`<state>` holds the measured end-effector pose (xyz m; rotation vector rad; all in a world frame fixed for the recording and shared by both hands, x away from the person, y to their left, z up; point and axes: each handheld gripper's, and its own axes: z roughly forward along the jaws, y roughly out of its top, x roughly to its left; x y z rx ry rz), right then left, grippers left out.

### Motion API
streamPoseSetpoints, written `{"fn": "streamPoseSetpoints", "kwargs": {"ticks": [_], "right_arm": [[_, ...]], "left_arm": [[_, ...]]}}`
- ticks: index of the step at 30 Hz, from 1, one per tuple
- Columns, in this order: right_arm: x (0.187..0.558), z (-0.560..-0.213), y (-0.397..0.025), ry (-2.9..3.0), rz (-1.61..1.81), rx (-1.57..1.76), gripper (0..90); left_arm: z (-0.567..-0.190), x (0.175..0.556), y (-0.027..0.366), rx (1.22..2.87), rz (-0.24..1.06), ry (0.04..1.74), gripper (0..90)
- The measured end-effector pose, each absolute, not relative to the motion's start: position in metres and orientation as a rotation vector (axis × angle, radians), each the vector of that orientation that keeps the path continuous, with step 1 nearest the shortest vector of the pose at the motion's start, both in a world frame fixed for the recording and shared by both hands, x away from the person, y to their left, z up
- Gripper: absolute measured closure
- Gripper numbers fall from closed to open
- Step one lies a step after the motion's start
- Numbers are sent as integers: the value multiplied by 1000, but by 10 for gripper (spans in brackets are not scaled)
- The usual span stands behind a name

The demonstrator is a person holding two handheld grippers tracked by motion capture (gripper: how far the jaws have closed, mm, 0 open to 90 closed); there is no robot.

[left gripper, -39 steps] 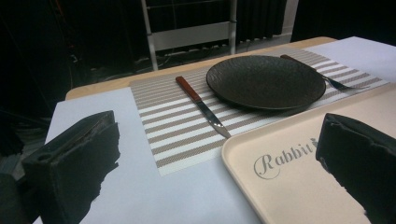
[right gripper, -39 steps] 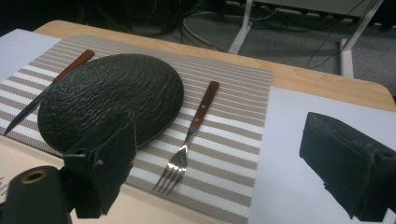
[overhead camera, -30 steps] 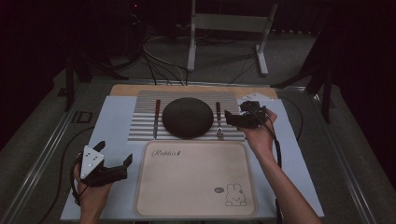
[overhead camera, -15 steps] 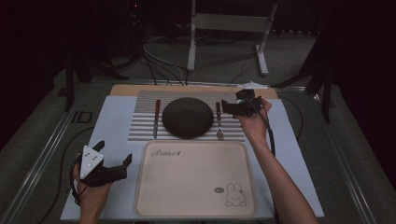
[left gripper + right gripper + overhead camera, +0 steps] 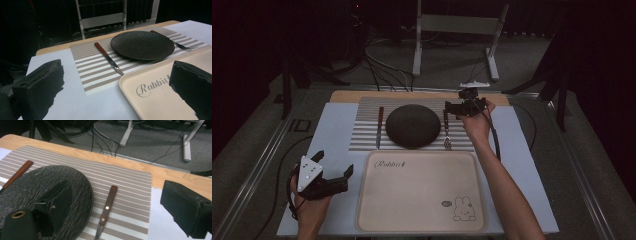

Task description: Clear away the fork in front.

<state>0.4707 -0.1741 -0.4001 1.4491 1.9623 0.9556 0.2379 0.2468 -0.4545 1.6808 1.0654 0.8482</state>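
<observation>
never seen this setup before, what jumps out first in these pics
A round black plate sits mid-table on a striped placemat, with a knife to its left and a fork to its right. The right gripper hovers open over the fork's handle; a cream rabbit tray lies nearer the person.

1. The plate [image 5: 37, 187] is dark and matt, its surface rough with fine ridges like bark (stoneware, by its look).
2. The fork [image 5: 107, 211] has a smooth reddish-brown wooden handle with pale metal rivets.
3. The knife [image 5: 108, 58] pairs a similar wooden handle with a shiny metal blade.
4. The placemat [image 5: 125, 187] is woven, striped and matt.
5. The tray [image 5: 160, 100] looks like smooth cream plastic with a faint sheen.
6. The right gripper [image 5: 112, 207] has matt black, coarse-edged jaws.
</observation>
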Motion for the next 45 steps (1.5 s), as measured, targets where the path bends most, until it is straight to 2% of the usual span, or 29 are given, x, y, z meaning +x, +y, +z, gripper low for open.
{"fn": "streamPoseSetpoints", "kwargs": {"ticks": [33, 44, 45], "right_arm": [[505, -458, -162, 2024, 822, 1579, 113], [509, -480, -154, 2073, 759, 1601, 156], [510, -485, -153, 2065, 731, 1611, 185]], "left_arm": [[-454, 236, 248, 1653, 839, 1075, 1], [-454, 236, 248, 1645, 835, 1079, 1], [-454, 236, 248, 1644, 835, 1079, 1]]}}
